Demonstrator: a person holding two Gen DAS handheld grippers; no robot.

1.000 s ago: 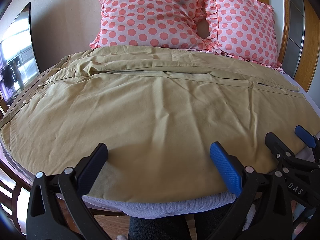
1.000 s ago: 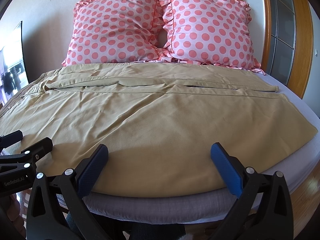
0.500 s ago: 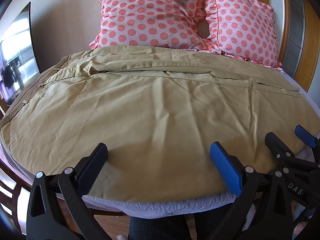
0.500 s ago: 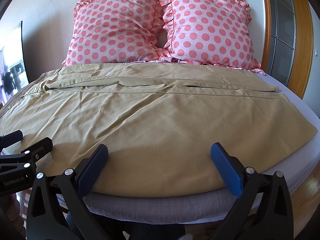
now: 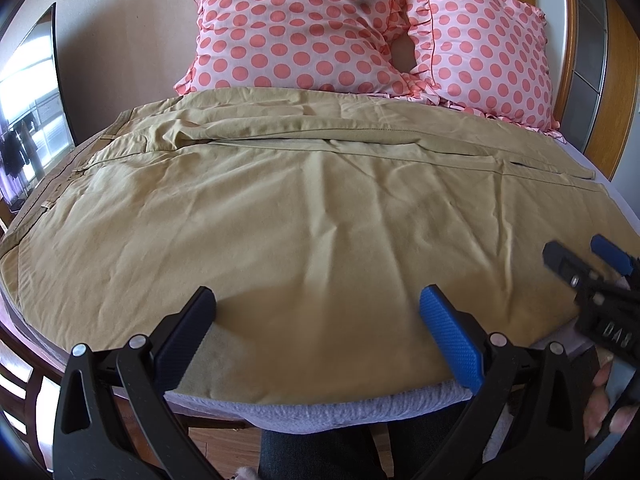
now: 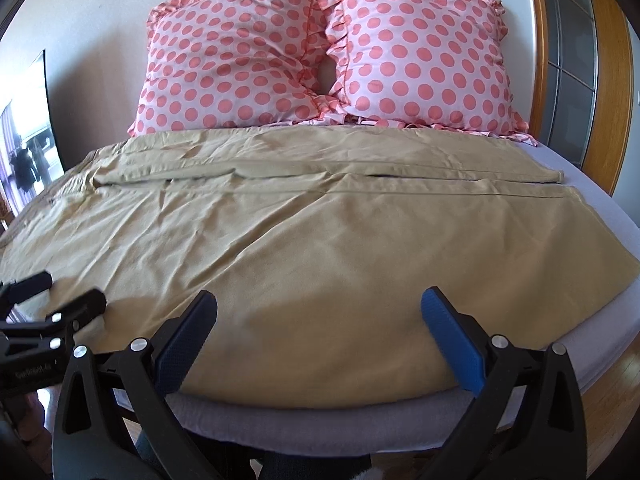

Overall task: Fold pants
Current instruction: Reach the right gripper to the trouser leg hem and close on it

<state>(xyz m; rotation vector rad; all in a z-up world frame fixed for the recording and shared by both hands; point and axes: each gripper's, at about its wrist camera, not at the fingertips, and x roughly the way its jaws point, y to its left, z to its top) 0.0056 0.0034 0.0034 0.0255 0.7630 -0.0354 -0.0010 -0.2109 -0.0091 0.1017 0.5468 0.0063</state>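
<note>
Pants (image 5: 320,220) flat on bed, beyond both spread claws: left claw (image 5: 316,336), right claw (image 6: 318,336).

Left gripper (image 5: 316,320): black plastic arms with silver rivets, one black textured pad, one blue (image 5: 450,336); right gripper (image 6: 318,322) built alike, white lettering on its body; bare fingers (image 5: 600,396) at lower right.

Both views are taken low from the bed's foot, close over the near edge of the pants (image 5: 320,220), facing the pillows (image 6: 320,56). The same spread cloth is shared; the left view is set further left.
</note>
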